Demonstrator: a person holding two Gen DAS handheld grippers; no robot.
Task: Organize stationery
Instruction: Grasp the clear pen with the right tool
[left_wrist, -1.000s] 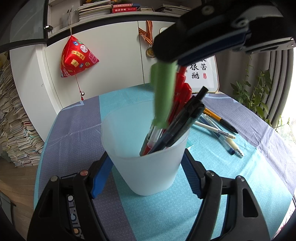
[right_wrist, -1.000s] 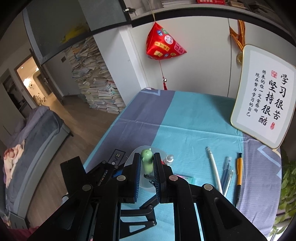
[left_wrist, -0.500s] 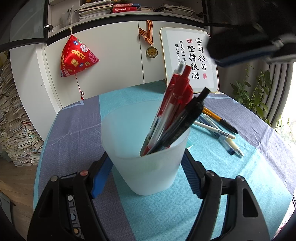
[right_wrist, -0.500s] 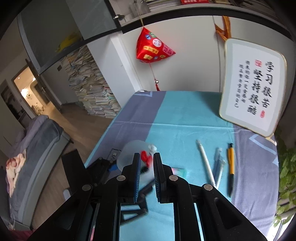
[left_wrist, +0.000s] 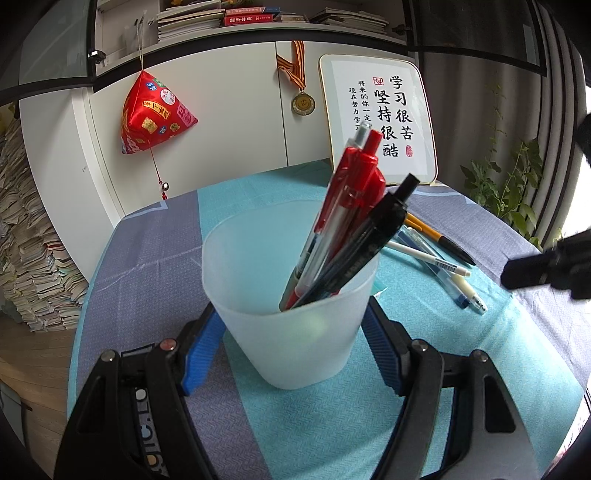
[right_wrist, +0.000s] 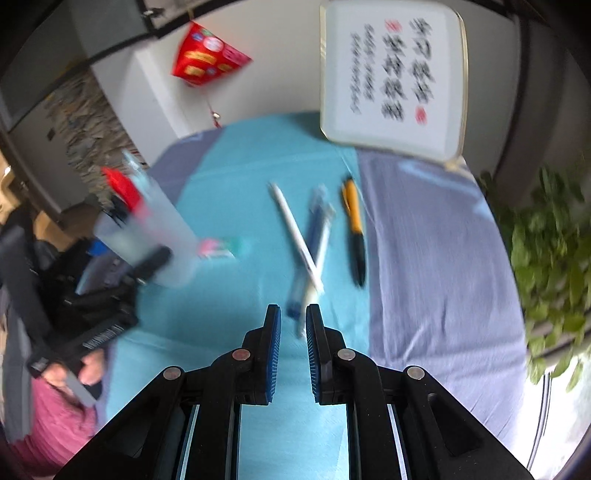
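Observation:
A frosted plastic cup (left_wrist: 295, 332) stands on the teal and purple tablecloth (left_wrist: 155, 251), and my left gripper (left_wrist: 291, 343) is shut on its sides. Red and black pens (left_wrist: 354, 206) lean in it toward the right. In the blurred right wrist view the cup (right_wrist: 147, 236) is at the left. My right gripper (right_wrist: 293, 314) hovers low over the cloth with jaws nearly together and nothing between them. Just beyond its tips lie a white pen (right_wrist: 295, 236), blue pens (right_wrist: 317, 243) and an orange-black pen (right_wrist: 354, 229). The same loose pens (left_wrist: 443, 258) lie right of the cup.
A small pink and teal packet (right_wrist: 219, 247) lies beside the cup. A framed calligraphy board (left_wrist: 376, 118) leans at the table's far edge, with a leafy plant (left_wrist: 509, 184) to the right. Paper stacks (left_wrist: 33, 258) fill the floor at left. A person's hand (right_wrist: 88, 369) holds the left gripper.
A second ago my right gripper held a green pen over the cup; its jaws are empty now. It has swung right and down, over the loose pens. The left gripper and cup stayed still.

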